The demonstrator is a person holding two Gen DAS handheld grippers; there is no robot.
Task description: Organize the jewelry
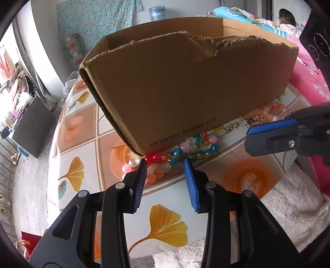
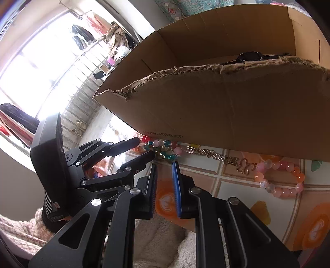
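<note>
Cardboard box (image 1: 185, 86) printed "www.anta.cn" stands on the tiled bench (image 1: 78, 148), with beaded bracelets (image 1: 185, 152) lying against its near wall. Left tool (image 1: 166, 162) straddles the red and teal beads, jaws part-open, not pressing. Right tool (image 2: 165, 165): narrow gap, empty.

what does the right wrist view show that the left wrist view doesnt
Only the right wrist view: a black watch inside the cardboard box, the gold butterfly chain, and the whole pink bead bracelet. Only the left wrist view: a blue water jug behind the box. Both: the box, the multicoloured bead strand at its base, the leaf-patterned table, and the left tool.
</note>
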